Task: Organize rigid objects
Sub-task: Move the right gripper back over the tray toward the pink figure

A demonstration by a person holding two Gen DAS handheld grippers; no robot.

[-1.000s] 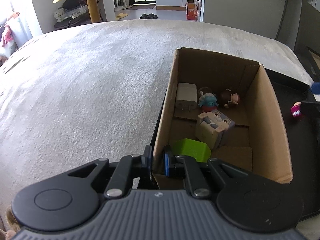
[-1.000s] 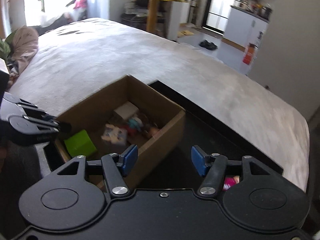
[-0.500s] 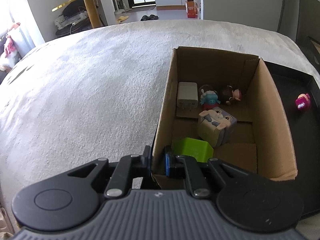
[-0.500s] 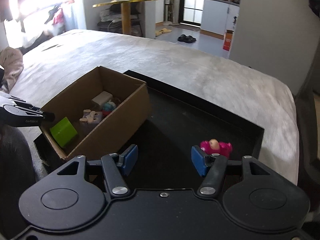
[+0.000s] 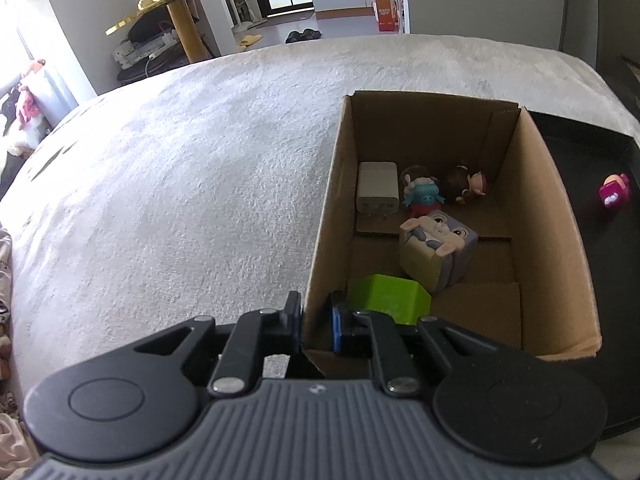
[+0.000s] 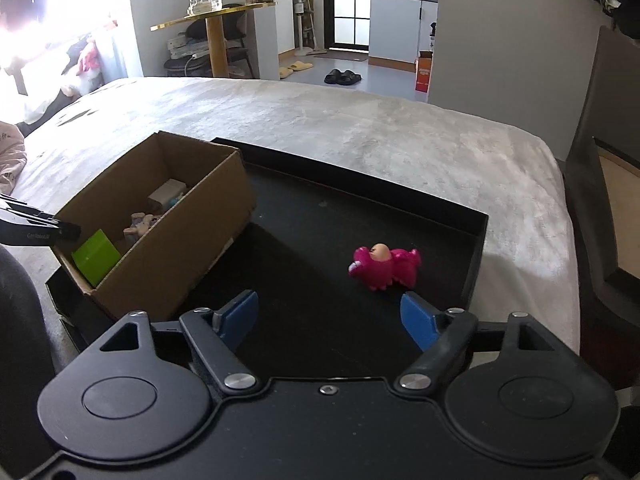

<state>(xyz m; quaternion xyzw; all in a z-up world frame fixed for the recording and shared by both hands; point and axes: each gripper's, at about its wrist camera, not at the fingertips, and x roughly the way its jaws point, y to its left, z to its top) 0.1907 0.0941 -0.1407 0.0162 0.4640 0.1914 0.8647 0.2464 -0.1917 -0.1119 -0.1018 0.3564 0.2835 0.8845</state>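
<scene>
The small magenta plastic toy figure lies on the floor of the shallow black tray, right of the open brown cardboard box and well apart from it; its long axis runs across the right wrist view, its pale-tipped end toward the box. Bare tray floor surrounds it, with the tray's right wall just beyond it. The right gripper hangs short of the toy, its jaws opening with nothing between them. The left gripper has its jaws pinched shut on the box's near left corner. Only the left wrist view shows the whole box floor: a white charger, small figurines, a rabbit-faced cube and a green block. Tray and box rest on a pale bed.
</scene>
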